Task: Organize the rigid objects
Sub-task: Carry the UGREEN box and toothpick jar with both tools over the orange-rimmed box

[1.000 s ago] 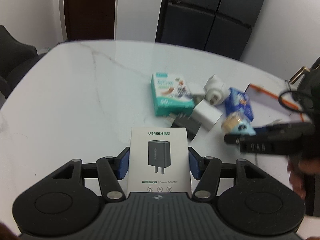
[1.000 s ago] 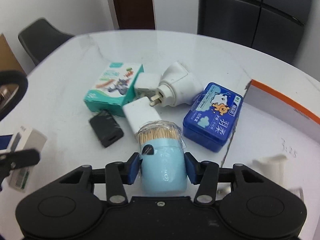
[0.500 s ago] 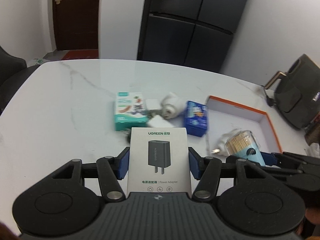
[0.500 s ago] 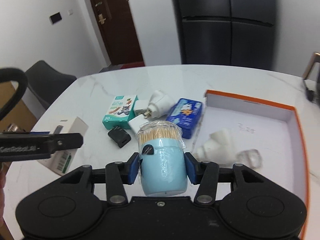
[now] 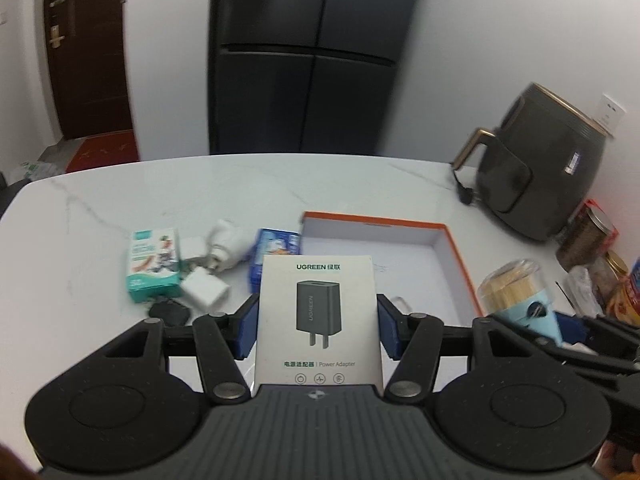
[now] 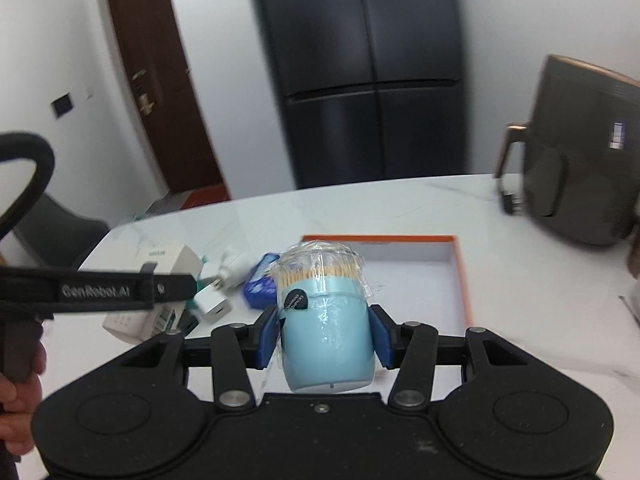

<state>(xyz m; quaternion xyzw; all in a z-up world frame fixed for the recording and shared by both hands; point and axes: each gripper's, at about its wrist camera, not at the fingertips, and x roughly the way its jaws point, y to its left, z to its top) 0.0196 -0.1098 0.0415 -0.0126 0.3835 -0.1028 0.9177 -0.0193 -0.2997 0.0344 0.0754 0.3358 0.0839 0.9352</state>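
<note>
My left gripper (image 5: 318, 330) is shut on a white power adapter box (image 5: 318, 320), held flat above the marble table. My right gripper (image 6: 324, 334) is shut on a light blue toothpick jar (image 6: 326, 328) wrapped in clear film; the same toothpick jar (image 5: 520, 296) shows at the right of the left wrist view. Ahead lies an open orange-rimmed white tray (image 5: 400, 248), also the tray (image 6: 460, 268) in the right wrist view. The left gripper's body (image 6: 100, 292) with its adapter box (image 6: 168, 264) crosses the left of the right wrist view.
A pile lies left of the tray: a teal box (image 5: 152, 264), white plugs (image 5: 224, 244), a white charger cube (image 5: 204, 290), a black adapter (image 5: 170, 312), a blue tin (image 5: 274, 252). An air fryer (image 5: 548, 168) and jars (image 5: 588, 240) stand at the table's right. A hand (image 6: 16, 408) holds the left gripper.
Both grippers have risen and pulled back from the pile, each keeping its object. The views have tilted up, so the tray, fridge and air fryer now show.
</note>
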